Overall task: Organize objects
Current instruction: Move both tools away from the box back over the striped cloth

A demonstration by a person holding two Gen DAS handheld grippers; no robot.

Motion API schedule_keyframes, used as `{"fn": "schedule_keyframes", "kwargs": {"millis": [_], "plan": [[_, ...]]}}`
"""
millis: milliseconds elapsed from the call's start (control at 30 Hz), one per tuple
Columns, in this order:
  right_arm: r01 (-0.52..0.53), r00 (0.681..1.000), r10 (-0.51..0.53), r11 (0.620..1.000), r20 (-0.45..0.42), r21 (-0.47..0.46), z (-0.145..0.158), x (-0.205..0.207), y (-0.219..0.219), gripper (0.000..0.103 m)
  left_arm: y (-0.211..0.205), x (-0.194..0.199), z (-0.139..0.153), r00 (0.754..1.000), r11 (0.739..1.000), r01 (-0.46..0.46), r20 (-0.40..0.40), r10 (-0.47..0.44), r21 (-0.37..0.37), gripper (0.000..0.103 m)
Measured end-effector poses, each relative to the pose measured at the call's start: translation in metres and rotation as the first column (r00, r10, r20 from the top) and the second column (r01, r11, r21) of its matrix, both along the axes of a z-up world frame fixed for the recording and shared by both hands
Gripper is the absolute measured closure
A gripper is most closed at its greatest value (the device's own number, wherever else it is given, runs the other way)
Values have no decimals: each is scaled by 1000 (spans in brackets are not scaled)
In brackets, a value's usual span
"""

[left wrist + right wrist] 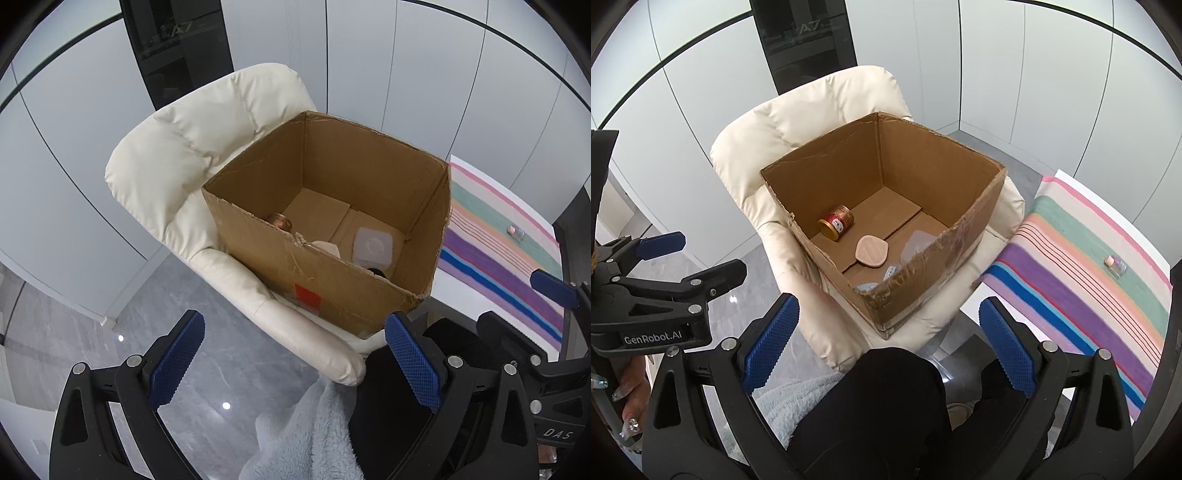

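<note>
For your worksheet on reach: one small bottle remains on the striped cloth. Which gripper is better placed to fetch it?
Probably the right gripper: open, empty, and nearer the small bottle on the striped cloth, which lies on its side.

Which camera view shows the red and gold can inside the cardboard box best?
The right wrist view: the can lies on its side on the box floor, fully visible. In the left wrist view the box's near wall hides most of it; only its top edge shows.

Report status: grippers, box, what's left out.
Left gripper and right gripper open, empty. Cardboard box on cream chair holds can, tan pad. Small bottle on striped cloth, path clear.
</note>
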State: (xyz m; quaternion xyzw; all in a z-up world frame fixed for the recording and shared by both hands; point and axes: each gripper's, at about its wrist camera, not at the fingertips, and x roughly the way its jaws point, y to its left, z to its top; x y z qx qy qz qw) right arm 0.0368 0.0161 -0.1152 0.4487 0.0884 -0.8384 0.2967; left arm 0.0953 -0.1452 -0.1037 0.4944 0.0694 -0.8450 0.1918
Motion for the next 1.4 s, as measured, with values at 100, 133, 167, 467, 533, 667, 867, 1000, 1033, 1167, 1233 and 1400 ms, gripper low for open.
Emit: {"fn": "schedule_keyframes", "kwargs": {"millis": [100,133,167,467,533,667,867,1000,1033,1167,1233,1400], "plan": [[13,1000,-13,1000,-4,-7,2,1,7,3,6,0,2,1000,1000,11,-6,-11,-24,4],[17,1000,-17,1000,-6,-6,3,2,10,3,9,-1,2,1000,999,11,-7,-12,-34,4],[22,1000,-22,1000,-8,-7,4,2,12,3,10,-2,3,1000,999,13,-8,-13,-34,4],[113,993,-113,993,-18,-18,6,-2,49,3,31,-23,-5,998,998,67,2,-67,-20,4],[140,990,-140,990,-14,-21,6,-5,61,3,42,-31,-5,995,995,95,3,-95,-23,4],[204,979,-204,979,-11,-19,5,-11,89,3,63,-47,-5,989,989,150,2,-150,-18,4],[310,951,-310,951,-4,-14,4,-15,140,3,109,-73,-6,968,968,251,0,-251,-23,4],[388,922,-388,922,-5,-13,5,-18,178,3,144,-89,-9,945,945,328,9,-328,-12,4],[408,913,-408,913,-9,-9,5,-18,188,3,158,-94,-11,935,935,354,15,-354,-8,4],[497,867,-498,867,-10,-12,6,-17,233,3,195,-107,-17,904,904,427,30,-427,11,4],[534,845,-534,845,-3,-16,5,-17,252,3,214,-111,-18,886,887,462,36,-462,15,4],[621,784,-621,783,13,-27,1,-15,300,3,255,-117,-19,848,848,529,29,-529,6,4]]}}
